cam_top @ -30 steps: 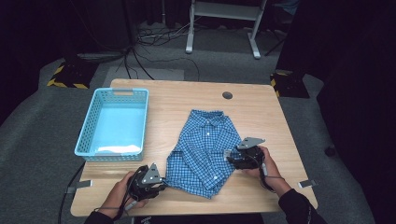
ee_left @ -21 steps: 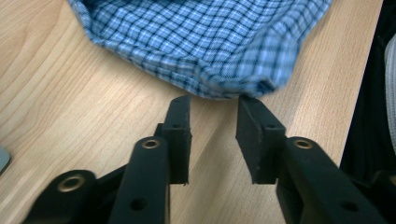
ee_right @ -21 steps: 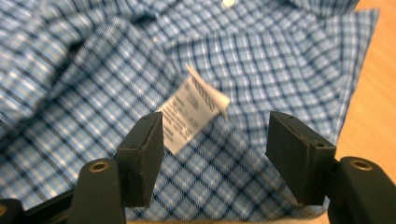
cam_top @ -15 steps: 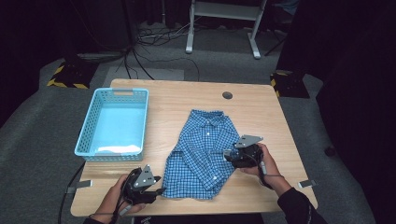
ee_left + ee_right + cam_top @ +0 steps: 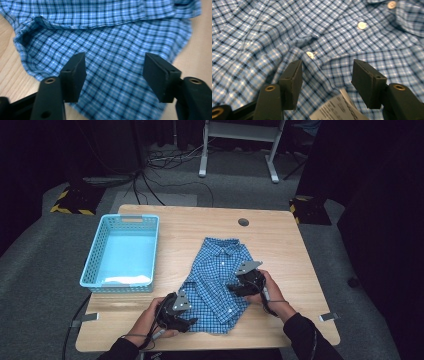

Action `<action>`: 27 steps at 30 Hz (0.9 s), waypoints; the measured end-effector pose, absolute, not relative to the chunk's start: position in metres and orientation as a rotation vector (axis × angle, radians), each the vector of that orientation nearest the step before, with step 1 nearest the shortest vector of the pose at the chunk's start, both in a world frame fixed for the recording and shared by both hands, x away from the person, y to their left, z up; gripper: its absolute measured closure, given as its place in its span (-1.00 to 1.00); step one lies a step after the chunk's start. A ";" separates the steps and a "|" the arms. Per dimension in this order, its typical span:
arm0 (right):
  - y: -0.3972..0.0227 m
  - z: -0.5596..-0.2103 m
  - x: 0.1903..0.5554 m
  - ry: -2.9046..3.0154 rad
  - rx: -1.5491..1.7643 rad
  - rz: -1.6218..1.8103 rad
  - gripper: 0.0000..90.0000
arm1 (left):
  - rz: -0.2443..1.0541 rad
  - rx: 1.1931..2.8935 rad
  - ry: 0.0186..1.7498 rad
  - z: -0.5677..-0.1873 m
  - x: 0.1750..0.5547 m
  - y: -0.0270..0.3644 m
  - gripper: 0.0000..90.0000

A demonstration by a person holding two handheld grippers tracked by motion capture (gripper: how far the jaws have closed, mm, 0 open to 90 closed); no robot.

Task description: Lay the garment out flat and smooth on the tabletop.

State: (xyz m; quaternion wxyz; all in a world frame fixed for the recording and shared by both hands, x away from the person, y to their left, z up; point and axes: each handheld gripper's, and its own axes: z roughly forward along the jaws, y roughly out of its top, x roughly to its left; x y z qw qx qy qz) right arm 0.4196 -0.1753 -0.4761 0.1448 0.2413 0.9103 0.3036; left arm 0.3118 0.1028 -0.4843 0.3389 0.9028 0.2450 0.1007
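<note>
Left gripper sits at the front-left corner of the folded blue checked shirt, near the desk's front edge. Its jaws have just been opening and now stand wide apart with nothing pinched; in the left gripper view the cloth just lies flat under the gap. Right gripper is over the shirt's right side, jaws also spread, having just closed a touch, and not clamped on anything.

The right gripper view gets you stuff the high view can't: white buttons along the placket and a white paper tag poking up between the jaws, low in the frame. Left gripper view shows the shirt's hem edge rumpled and folded over, with bare wood on both sides.

The shirt lies in the desk's front middle, collar pointing to the far edge. Light blue plastic basket sits along the left edge, well apart from the shirt. Plenty of bare wood at the right edge and far side.
</note>
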 end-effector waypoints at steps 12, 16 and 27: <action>-0.170 -0.481 0.419 2.725 0.644 0.914 0.79 | 0.255 2.306 0.656 -0.498 0.312 0.105 -0.34; -0.170 -0.479 0.415 2.732 0.608 0.886 0.96 | 0.261 2.293 0.652 -0.499 0.311 0.107 -0.34; -0.193 -0.460 0.406 2.668 0.626 0.985 0.97 | 0.261 2.278 0.641 -0.501 0.311 0.109 -0.33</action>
